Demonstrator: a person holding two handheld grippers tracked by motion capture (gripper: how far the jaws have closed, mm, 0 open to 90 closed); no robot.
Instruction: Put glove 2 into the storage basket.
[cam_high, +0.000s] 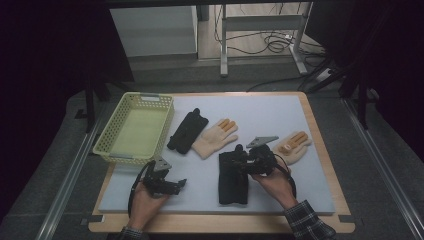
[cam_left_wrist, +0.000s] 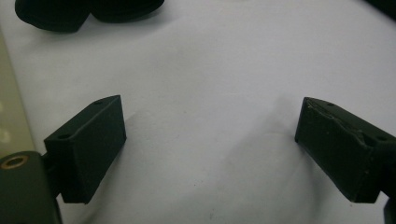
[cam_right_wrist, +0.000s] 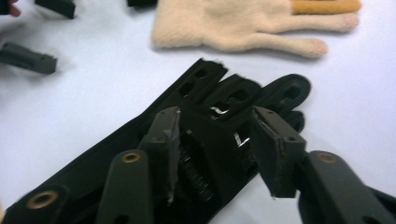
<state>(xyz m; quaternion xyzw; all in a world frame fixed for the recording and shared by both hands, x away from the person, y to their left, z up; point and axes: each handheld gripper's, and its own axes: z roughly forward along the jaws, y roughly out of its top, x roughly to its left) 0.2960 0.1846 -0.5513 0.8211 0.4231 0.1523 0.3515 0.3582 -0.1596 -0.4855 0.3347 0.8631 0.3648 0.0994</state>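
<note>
Right gripper over the near black glove

The black glove (cam_high: 233, 177) lies on the mat's (cam_high: 280, 107) near side, its length running away from the person. The right gripper (cam_high: 245, 162) sits over its finger end, jaws half open astride the fabric, not pinching. The left gripper (cam_high: 176, 184), wide open and empty, rests well to the left near the basket (cam_high: 116, 132).

A lab-like recording room: a white mat (cam_high: 280, 115) on a wooden table (cam_high: 320, 150) mid-frame, dark curtains at both sides, metal stand legs (cam_high: 223, 45) and loose cables (cam_high: 275, 42) on the floor at top.
</note>
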